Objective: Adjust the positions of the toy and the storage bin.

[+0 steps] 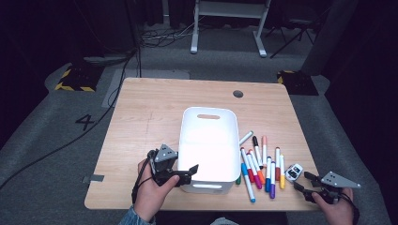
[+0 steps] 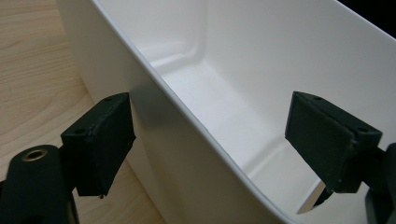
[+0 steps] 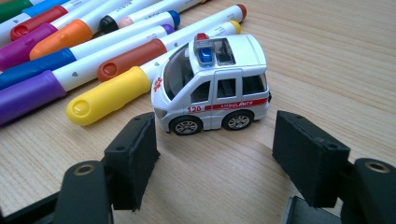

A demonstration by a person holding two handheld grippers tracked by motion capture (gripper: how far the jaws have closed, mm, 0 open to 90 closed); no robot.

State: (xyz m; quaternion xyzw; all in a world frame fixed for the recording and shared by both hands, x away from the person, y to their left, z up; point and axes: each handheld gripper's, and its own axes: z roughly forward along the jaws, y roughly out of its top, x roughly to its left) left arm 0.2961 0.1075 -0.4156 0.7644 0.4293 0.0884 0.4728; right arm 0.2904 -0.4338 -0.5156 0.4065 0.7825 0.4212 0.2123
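On the wooden table (image 1: 150, 117), high view: white bin (image 1: 209, 136) at centre, empty, handle slot at its far end. Left gripper (image 1: 187, 172) at the bin's near left corner, jaws across the wall. Markers (image 1: 260, 166) in a loose row just right of the bin, caps in many colours. Toy ambulance (image 1: 294, 171) just right of the markers. Right gripper (image 1: 302, 183) near the table's front right edge, pointing at the ambulance, close to it but apart. Left gripper view: bin wall (image 2: 187, 135) runs between the jaws, one jaw outside, one inside; jaws spread, neither pad pressing the wall. Left gripper (image 2: 210, 140) thus holds nothing. Right gripper view: ambulance (image 3: 215, 86) upright on its wheels, side-on, beyond the jaw tips; yellow-capped marker (image 3: 109, 95) touching its front. Right gripper (image 3: 215, 140) spread wide, nothing between the pads.
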